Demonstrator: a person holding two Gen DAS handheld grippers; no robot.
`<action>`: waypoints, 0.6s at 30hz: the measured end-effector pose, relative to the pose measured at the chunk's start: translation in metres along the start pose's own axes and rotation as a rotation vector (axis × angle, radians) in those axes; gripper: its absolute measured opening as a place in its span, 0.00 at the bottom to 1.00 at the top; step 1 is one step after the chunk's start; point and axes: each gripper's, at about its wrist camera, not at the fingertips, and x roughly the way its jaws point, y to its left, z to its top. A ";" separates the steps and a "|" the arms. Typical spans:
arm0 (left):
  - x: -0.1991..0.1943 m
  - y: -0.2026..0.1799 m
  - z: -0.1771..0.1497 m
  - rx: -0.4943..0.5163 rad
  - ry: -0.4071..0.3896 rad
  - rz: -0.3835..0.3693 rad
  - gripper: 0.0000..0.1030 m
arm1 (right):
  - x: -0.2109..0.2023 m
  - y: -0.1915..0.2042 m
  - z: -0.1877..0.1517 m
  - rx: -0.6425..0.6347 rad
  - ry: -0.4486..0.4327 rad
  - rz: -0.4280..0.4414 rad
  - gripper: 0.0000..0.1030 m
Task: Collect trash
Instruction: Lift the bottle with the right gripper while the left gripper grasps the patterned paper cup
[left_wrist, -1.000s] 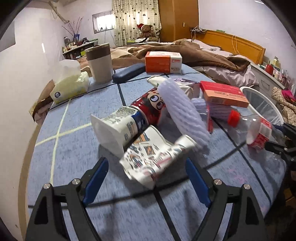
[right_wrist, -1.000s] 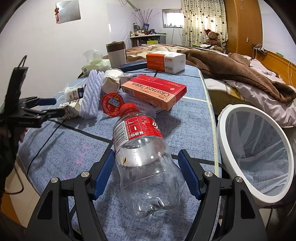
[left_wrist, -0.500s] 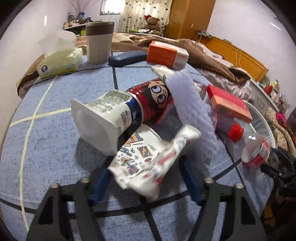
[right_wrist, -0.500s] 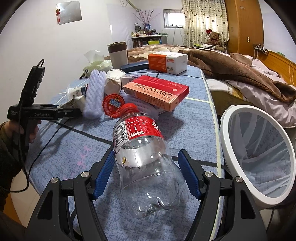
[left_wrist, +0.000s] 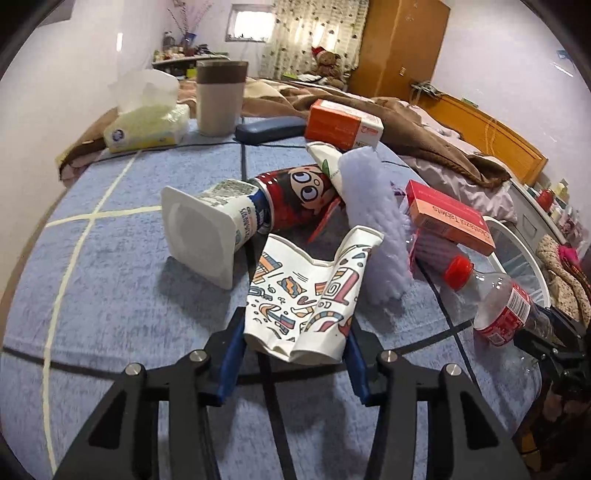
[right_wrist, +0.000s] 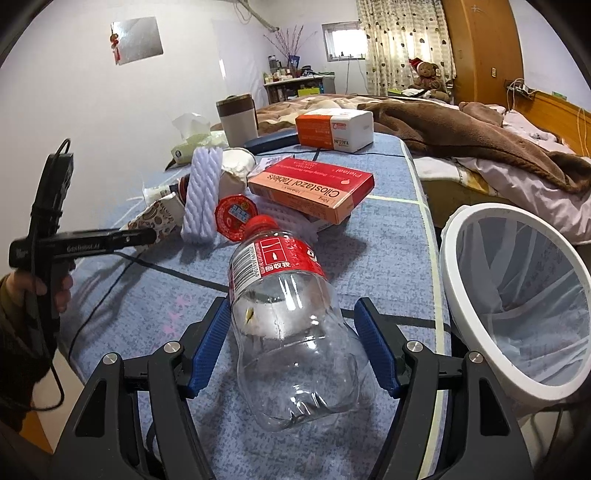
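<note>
On the blue cloth (left_wrist: 110, 295), far left, a tissue pack (left_wrist: 146, 127) and a mug (left_wrist: 219, 98) stand at the back edge. Nearer, a white yogurt tub (left_wrist: 207, 230) lies on its side, its print too blurred to read. Behind it a red can (left_wrist: 295, 192) with a cartoon face is partly covered by the tub and by a foam sleeve (left_wrist: 373, 225).

The left gripper (left_wrist: 295, 354) is clenched on a crumpled paper cup (left_wrist: 306, 299): both blue pads press its sides, and the cup's base is hidden between them. Seen from the right wrist, this gripper (right_wrist: 147, 234) is side-on, its handle reading roughly "GenRobot.AI", with only the cup (right_wrist: 155, 218) poking past its tip.

Right of the sleeve lies a red box (right_wrist: 314, 186) printed "Cilostazol Tablets" and "Pletaal"; what it rests on is mostly hidden. Behind it sits an orange-and-white box (right_wrist: 334, 129) whose lettering I cannot make out. A red foil lid (right_wrist: 236, 216) leans just behind the bottle's cap.

The clear bottle (right_wrist: 291, 332) lies on the cloth between the fingers of the right gripper (right_wrist: 295, 347), which is released: the left pad is at the bottle's side, the right pad stands apart from it. Its red label shows Chinese characters and a barcode. In the left view only the bottle (left_wrist: 498, 306) shows clearly; the right gripper is cut off at the edge.

Far right, a white-rimmed bin (right_wrist: 458, 266) with a translucent liner stands beside the table, its lower part out of frame.
</note>
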 end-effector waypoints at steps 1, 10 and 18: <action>-0.003 -0.002 -0.001 0.000 -0.006 -0.009 0.49 | -0.002 0.000 0.000 0.000 -0.006 0.005 0.68; -0.028 -0.027 -0.008 0.011 -0.045 -0.017 0.49 | -0.016 -0.004 0.001 0.010 -0.057 0.020 0.63; -0.031 -0.048 -0.014 0.028 -0.045 -0.018 0.49 | -0.001 -0.001 0.004 -0.039 0.089 0.058 0.64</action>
